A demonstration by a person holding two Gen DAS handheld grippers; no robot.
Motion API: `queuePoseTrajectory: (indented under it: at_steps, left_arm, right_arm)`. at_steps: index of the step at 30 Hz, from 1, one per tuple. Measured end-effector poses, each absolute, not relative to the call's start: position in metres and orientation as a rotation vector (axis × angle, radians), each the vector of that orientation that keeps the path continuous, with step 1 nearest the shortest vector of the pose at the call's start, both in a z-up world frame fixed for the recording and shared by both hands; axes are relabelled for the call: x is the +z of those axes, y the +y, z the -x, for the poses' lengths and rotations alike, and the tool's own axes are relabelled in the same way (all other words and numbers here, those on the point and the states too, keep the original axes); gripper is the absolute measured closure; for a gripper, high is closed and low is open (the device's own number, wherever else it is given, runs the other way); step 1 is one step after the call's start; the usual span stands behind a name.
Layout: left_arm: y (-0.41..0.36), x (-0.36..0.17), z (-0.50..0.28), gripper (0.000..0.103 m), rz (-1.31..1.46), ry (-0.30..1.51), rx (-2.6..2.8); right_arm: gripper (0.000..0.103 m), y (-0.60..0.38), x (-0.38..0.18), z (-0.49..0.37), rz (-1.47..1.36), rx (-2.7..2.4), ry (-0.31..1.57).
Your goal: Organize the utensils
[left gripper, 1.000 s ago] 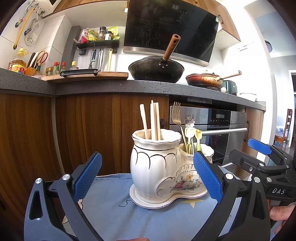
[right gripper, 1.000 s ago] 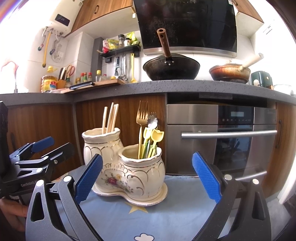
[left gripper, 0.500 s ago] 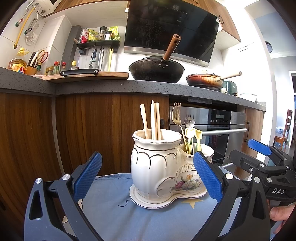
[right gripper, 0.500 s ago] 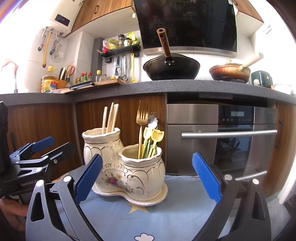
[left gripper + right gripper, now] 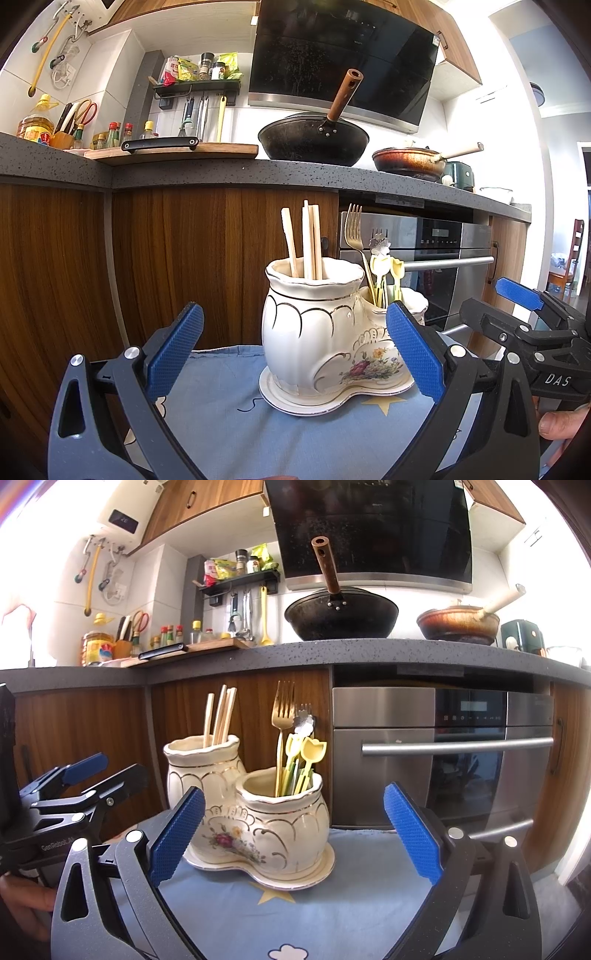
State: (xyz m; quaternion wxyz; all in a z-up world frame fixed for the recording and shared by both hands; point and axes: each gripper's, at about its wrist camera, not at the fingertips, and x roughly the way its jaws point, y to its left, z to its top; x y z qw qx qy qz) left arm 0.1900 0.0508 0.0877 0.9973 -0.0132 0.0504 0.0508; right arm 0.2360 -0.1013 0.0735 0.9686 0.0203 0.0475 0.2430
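Observation:
A cream ceramic double holder (image 5: 325,343) with a floral print stands on a blue cloth (image 5: 229,424); it also shows in the right wrist view (image 5: 258,823). Its taller pot holds wooden chopsticks (image 5: 308,240) (image 5: 219,718). Its lower pot holds a gold fork (image 5: 354,229) (image 5: 282,716), a silver utensil and yellow-green picks (image 5: 301,764). My left gripper (image 5: 291,354) is open and empty, just in front of the holder. My right gripper (image 5: 293,834) is open and empty, in front of the holder and to its right.
Wooden cabinets (image 5: 166,258) and a steel oven (image 5: 443,753) stand behind the cloth-covered surface. On the counter above sit a black wok (image 5: 314,142), a brown pan (image 5: 410,160) and a cutting board (image 5: 173,151).

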Motion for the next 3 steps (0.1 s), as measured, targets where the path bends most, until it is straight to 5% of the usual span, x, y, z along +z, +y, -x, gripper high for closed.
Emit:
queuePoseTrajectory:
  at_steps: [3]
  left_arm:
    - [0.0519, 0.0883, -0.1898, 0.005, 0.029, 0.101, 0.102]
  right_arm:
    - [0.006, -0.1012, 0.0735, -0.2361, -0.041, 0.491, 0.097]
